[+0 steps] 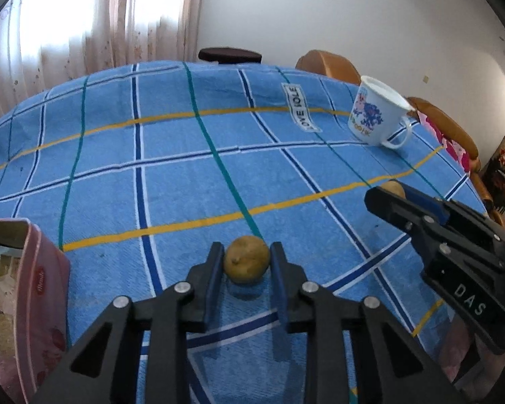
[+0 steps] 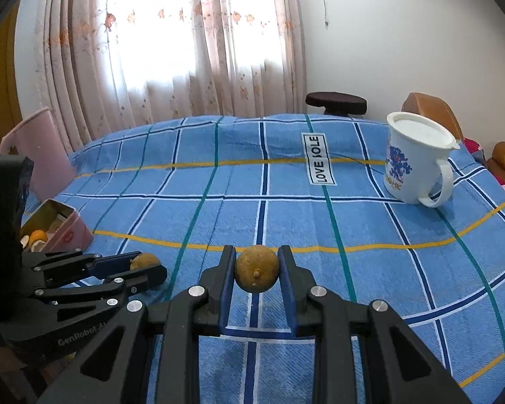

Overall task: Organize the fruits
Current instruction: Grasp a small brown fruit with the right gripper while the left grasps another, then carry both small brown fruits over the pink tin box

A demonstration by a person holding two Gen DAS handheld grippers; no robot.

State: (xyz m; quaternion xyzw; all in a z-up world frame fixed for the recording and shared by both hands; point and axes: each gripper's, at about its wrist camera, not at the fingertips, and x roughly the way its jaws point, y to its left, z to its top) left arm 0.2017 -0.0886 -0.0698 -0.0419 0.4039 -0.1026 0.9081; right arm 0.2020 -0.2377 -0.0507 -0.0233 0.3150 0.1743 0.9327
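Two small round brown fruits are in play on a table covered by a blue checked cloth (image 1: 185,175). In the left wrist view, one fruit (image 1: 246,260) is pinched between the pads of my left gripper (image 1: 246,256), which is shut on it low over the cloth. In the right wrist view, my right gripper (image 2: 257,269) is shut on the other fruit (image 2: 257,274). Each gripper shows in the other's view: the right gripper (image 1: 385,195) with its fruit (image 1: 393,188) at the right, and the left gripper (image 2: 148,267) with its fruit (image 2: 144,262) at the lower left.
An open pink tin box (image 2: 69,232) with orange pieces inside stands at the table's left edge, close beside the left gripper (image 1: 40,303). A white printed mug (image 2: 414,161) stands at the far right. Behind the box leans a pink container (image 2: 33,148). Chairs and a stool ring the far side.
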